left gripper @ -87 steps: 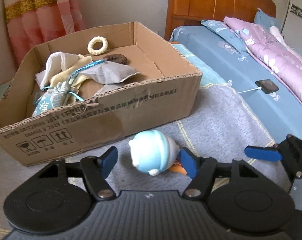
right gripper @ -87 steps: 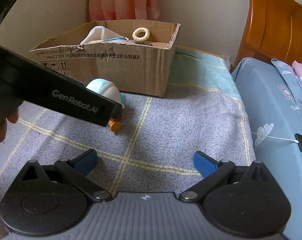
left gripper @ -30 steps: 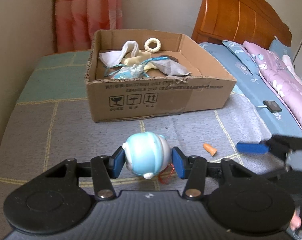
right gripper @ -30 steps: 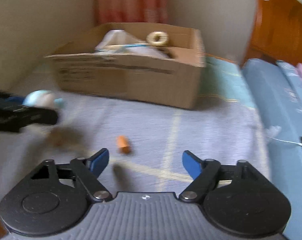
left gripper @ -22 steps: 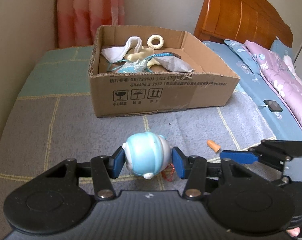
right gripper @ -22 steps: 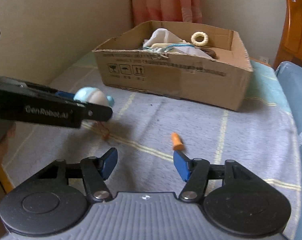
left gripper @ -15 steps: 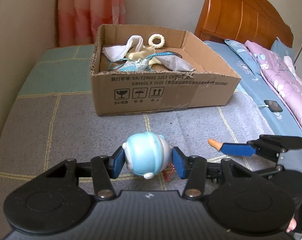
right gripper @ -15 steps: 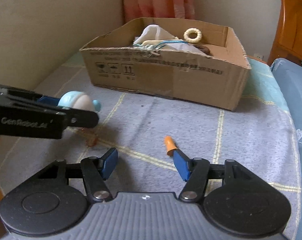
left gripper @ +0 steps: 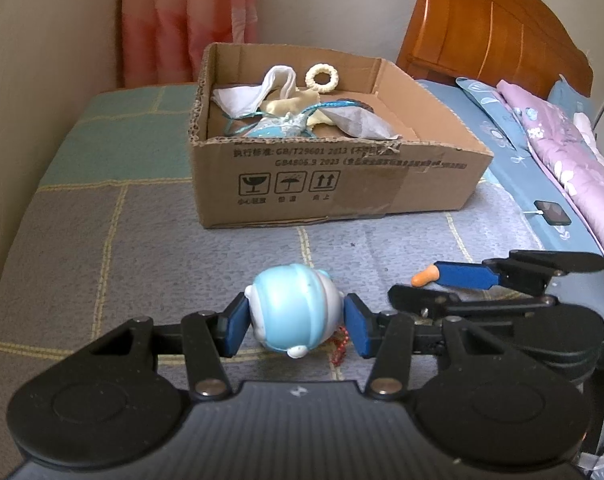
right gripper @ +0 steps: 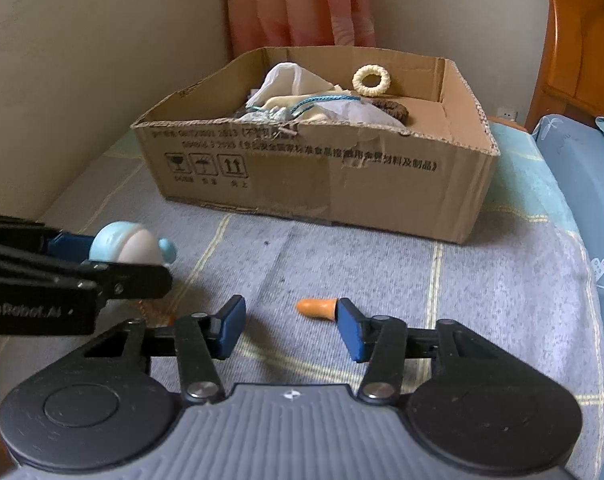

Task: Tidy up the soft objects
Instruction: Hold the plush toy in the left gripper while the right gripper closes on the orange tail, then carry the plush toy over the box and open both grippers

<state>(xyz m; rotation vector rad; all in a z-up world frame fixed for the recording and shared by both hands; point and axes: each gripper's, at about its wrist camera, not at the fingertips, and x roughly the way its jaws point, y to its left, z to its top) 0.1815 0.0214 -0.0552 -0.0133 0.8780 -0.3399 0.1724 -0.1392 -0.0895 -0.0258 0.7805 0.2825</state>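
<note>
Cardboard, brown and creased, makes up the open shallow box (left gripper: pixel 334 184) that sits on the grey checked blanket (left gripper: pixel 101 248) of the bed. Its near wall carries black print: a line of characters with "GB/T29601 2013", below it what looks like "GB4806", the rest too smeared to read, and three handling pictograms, a glass, an umbrella and paired arrows, each with small captions I cannot make out. Inside the box lie white cloths (left gripper: pixel 257 90), a cream knitted ring (left gripper: pixel 322 77), a turquoise cord pouch (left gripper: pixel 277 126) and a dark brown woven item (right gripper: pixel 390 108), half buried.

On the left gripper (left gripper: pixel 295 322) the fingers are clamped on the round pale-blue and white plush toy (left gripper: pixel 291 310), a pad pressing each side; a small red tassel (left gripper: pixel 339 346) hangs below it, mostly hidden. Seen from the right camera, that gripper's side reads "enRobot.AI", the first letter cut off by the frame edge.

The right gripper (right gripper: pixel 289 328) has its fingers apart, and they have just been closing. The small orange cone-shaped soft piece (right gripper: pixel 316 306) lies on the blanket, its blunt end just at the tip of the right-hand finger (right gripper: pixel 350 334); whether they touch I cannot tell. The other finger stands clear of it.

A dark phone on a white cable (left gripper: pixel 552 213) lies on the blue sheet (left gripper: pixel 498 156) at the right, beside a purple floral quilt (left gripper: pixel 574 152) cut off by the frame.
</note>
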